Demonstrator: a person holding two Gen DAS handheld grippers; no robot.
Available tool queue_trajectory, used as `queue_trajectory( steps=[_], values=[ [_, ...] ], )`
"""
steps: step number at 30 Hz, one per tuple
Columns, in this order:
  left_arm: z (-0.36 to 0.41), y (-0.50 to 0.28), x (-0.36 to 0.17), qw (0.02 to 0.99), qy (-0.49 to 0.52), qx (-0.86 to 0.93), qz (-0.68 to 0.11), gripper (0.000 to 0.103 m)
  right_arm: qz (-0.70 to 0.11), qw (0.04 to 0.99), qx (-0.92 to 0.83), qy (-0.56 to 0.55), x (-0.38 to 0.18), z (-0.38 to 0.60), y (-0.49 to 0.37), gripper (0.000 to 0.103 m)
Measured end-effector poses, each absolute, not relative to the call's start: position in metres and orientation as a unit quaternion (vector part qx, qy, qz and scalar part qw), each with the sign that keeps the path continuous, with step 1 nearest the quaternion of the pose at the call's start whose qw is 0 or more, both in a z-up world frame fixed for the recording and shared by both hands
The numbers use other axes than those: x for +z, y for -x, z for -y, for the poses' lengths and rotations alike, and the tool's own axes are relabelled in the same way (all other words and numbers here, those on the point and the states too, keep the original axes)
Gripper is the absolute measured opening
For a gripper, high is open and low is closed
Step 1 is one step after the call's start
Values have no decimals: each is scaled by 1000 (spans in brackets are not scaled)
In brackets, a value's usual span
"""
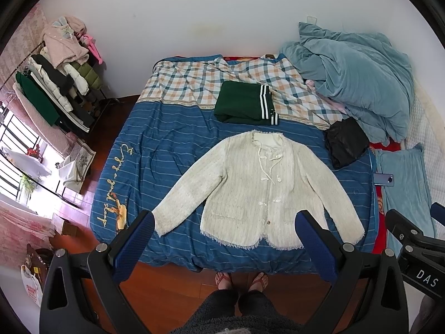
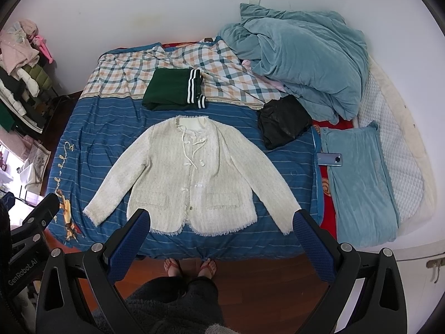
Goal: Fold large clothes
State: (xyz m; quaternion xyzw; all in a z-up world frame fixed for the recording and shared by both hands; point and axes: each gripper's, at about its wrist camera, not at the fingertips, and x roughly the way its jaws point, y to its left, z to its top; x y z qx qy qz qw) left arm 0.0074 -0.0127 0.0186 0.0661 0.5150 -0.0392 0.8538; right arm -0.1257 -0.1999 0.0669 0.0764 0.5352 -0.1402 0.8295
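Cream tweed jacket [image 1: 250,192] flat, front up, centre of bed [image 1: 155,150], sleeves splayed toward 8 and 4 o'clock; likely soft, fairly thick, fringed hem easy to snag; best pinched at cuffs or shoulders; left hand-held gripper [image 1: 225,217] and right hand-held gripper [image 2: 222,215] both spread wide, empty, above hem; folded green garment [image 1: 244,103] at 12 o'clock, black bundle [image 1: 346,144] at 2 o'clock; bare bedspread toward 9 o'clock; bed edge just below hem at 6 o'clock.

We see a white jacket [image 1: 258,197] lying flat on the blue bed [image 1: 167,150], its sleeves spread out. Our left gripper [image 1: 225,222] hangs wide open above it, holding nothing. Green folded clothes [image 1: 244,103] lie behind.
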Motion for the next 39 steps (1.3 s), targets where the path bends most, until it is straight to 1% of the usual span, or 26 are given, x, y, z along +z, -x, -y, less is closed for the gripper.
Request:
queue_trajectory(
  steps=[32, 39],
  values=[
    [14, -20, 31, 857, -62, -44, -509, 103, -533, 831, -139, -78, 73, 201, 114, 103],
    [9, -21, 26, 858, -62, -48, -508, 103, -533, 831, -141, -79, 75, 204, 111, 103]
  ],
)
